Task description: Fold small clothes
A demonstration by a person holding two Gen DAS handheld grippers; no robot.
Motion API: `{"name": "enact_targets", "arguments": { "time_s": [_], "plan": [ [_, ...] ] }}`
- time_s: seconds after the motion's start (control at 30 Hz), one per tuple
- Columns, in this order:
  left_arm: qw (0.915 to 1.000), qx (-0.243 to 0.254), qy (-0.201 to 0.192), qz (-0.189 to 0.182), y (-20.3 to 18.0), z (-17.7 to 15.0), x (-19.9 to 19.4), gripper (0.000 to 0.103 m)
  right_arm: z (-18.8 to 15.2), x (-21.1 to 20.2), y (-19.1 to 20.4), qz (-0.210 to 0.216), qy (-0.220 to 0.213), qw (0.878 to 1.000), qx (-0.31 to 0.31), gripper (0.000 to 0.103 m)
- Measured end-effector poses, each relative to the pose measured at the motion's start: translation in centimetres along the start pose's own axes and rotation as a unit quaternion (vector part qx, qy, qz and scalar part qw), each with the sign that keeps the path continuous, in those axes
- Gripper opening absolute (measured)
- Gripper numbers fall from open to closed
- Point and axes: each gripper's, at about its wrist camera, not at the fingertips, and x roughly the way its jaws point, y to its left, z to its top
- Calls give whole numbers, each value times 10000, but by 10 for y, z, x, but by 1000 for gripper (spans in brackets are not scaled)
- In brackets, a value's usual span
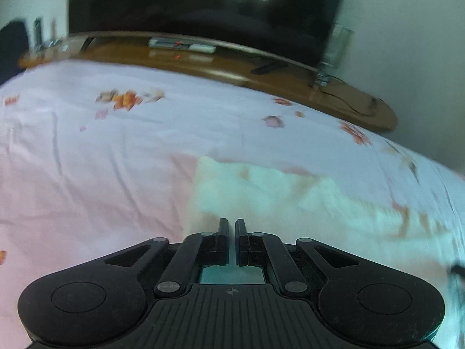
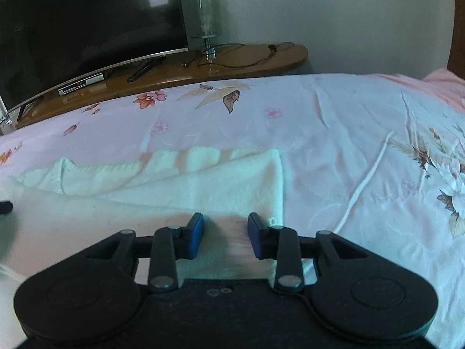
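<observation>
A small pale mint garment point(image 1: 276, 192) with faint peach stripes lies flat on the pink floral bedsheet point(image 1: 87, 160). My left gripper point(image 1: 231, 224) hovers over the garment's left edge with its jaws shut; I see nothing pinched between them. In the right wrist view the same garment point(image 2: 174, 180) spreads to the left, its right edge just past my right gripper point(image 2: 225, 221). That gripper is open, its blue pads point(image 2: 196, 232) apart, low over the garment's near right corner. The cloth shows in the gap and the pads do not press on it.
Beyond the bed's far edge runs a wooden shelf point(image 2: 247, 58) with a large dark television point(image 2: 72, 23), a glass lamp point(image 2: 206, 17) and loose cables. A white cord point(image 2: 366, 180) lies on the bedsheet point(image 2: 334, 145) right of the garment. A pink pillow point(image 2: 444, 84) sits far right.
</observation>
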Motion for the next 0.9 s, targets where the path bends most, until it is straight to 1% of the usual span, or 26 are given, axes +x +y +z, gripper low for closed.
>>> {"name": "enact_targets", "arguments": {
  "time_s": [0.07, 0.1, 0.13, 0.2, 0.23, 0.27, 0.33, 0.4, 0.43, 0.47, 0.5, 0.53, 0.57, 0.6, 0.63, 0.7, 0.77, 0.8, 0.83, 0.87, 0.9],
  "plan": [
    [9999, 131, -10, -76, -2, -12, -14, 2, -5, -20, 5, 175, -157, 9997, -113, 38],
    [9998, 157, 27, -73, -2, -19, -18, 2, -9, -25, 8, 211, -168, 9995, -178, 40],
    [9998, 173, 45, -51, -1, -25, -20, 2, -13, -28, 11, 249, -124, 9993, -233, 40],
    [9995, 319, -78, 9, -1, -37, -23, 2, -23, -27, 14, 188, -21, 9991, -391, 40],
    [9993, 366, -97, 40, -2, -37, -25, 2, -28, -22, 14, 98, 105, 9988, -474, 40],
    [9994, 339, -60, 59, -2, -34, -27, 2, -32, -19, 12, 96, 136, 9986, -497, 40],
    [9992, 345, -176, 90, -1, -23, -30, 2, -30, -24, 10, 151, 99, 9991, -382, 41],
    [9986, 263, -321, 337, 3, -12, -27, 2, -27, -29, 10, 325, 22, 9991, -279, 42],
    [9987, 115, -329, 374, 8, -7, -24, 10, -25, -29, 10, 325, 9, 9991, -257, 42],
    [9987, -16, -347, 368, 12, -2, -21, 23, -23, -29, 9, 340, 1, 9991, -235, 42],
    [9987, -80, -354, 344, 15, 2, -17, 74, -22, -28, 8, 366, -17, 9991, -190, 42],
    [9984, -97, -387, 407, 16, 5, -15, 102, -21, -27, 8, 373, -27, 9992, -159, 42],
    [9974, -74, -569, 438, 17, 6, -16, 103, -21, -26, 7, 376, -28, 9992, -140, 42],
    [9973, 26, -655, 321, 16, 7, -16, 103, -20, -25, 8, 398, -32, 9991, -130, 42],
    [9978, 135, -617, 215, 14, 8, -14, 103, -21, -24, 8, 421, -36, 9990, -124, 42],
    [9990, 243, -369, 42, 14, 12, -5, 102, -20, -21, 8, 427, -41, 9990, -94, 42],
    [9996, -69, -117, -230, 20, 14, 7, 79, -20, -19, 9, 438, -48, 9990, -59, 42],
    [9986, -303, 103, -410, 26, 16, 15, 56, -18, -18, 9, 435, -40, 9990, -51, 42],
    [9973, -517, 237, -472, 31, 15, 22, 50, -17, -17, 10, 451, -50, 9990, -27, 42],
    [9967, -644, 155, -471, 35, 14, 24, 45, -16, -16, 10, 467, -64, 9989, 2, 42],
    [9966, -667, 145, -471, 36, 14, 26, 37, -14, -14, 10, 472, -73, 9989, 24, 42]
  ]
}}
